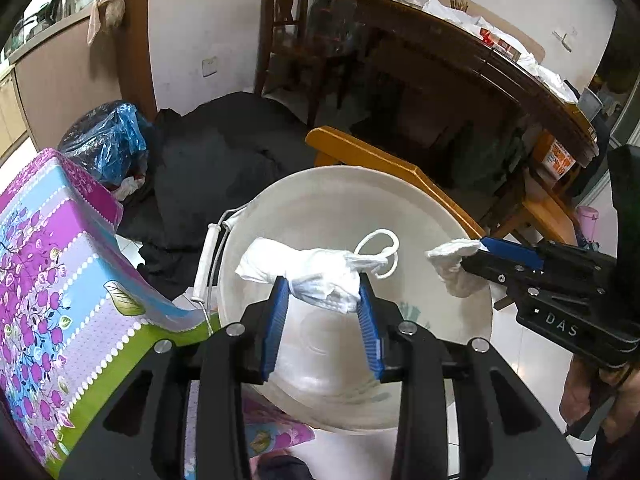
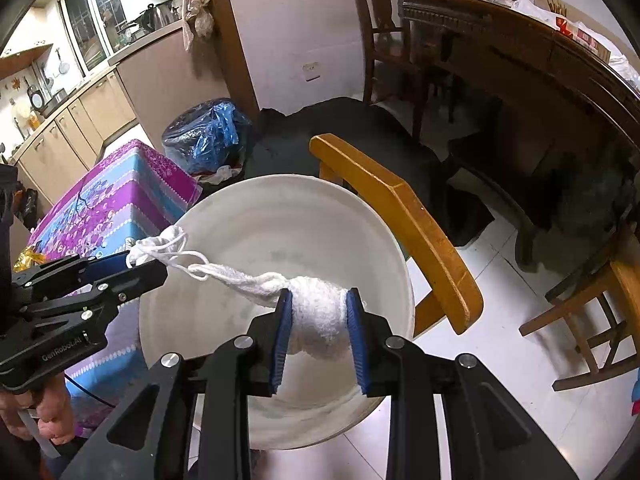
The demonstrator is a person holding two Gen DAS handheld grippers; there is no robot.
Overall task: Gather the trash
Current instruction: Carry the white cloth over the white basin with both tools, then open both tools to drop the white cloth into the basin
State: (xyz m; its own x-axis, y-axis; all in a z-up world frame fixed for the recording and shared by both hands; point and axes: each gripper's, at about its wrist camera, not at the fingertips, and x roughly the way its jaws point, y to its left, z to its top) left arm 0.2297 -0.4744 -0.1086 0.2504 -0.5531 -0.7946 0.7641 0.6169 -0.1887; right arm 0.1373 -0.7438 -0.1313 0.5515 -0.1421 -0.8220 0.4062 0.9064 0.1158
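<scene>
rag [image 1: 320, 280]: white, bunched, hung between both claws above the bucket [image 1: 448, 216] | left claw [image 1: 325, 292] closed on one end, right claw [image 2: 319, 312] closed on the other | we judge: release both together, keeping the string loop [image 1: 378, 254] inside the rim below us

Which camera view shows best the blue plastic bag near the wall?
The right wrist view: the blue plastic bag stands whole and sharp there, between the floral cloth and the black cloth. In the left wrist view the bag is at the side, darker, and the floral cloth hides its lower part.
</scene>
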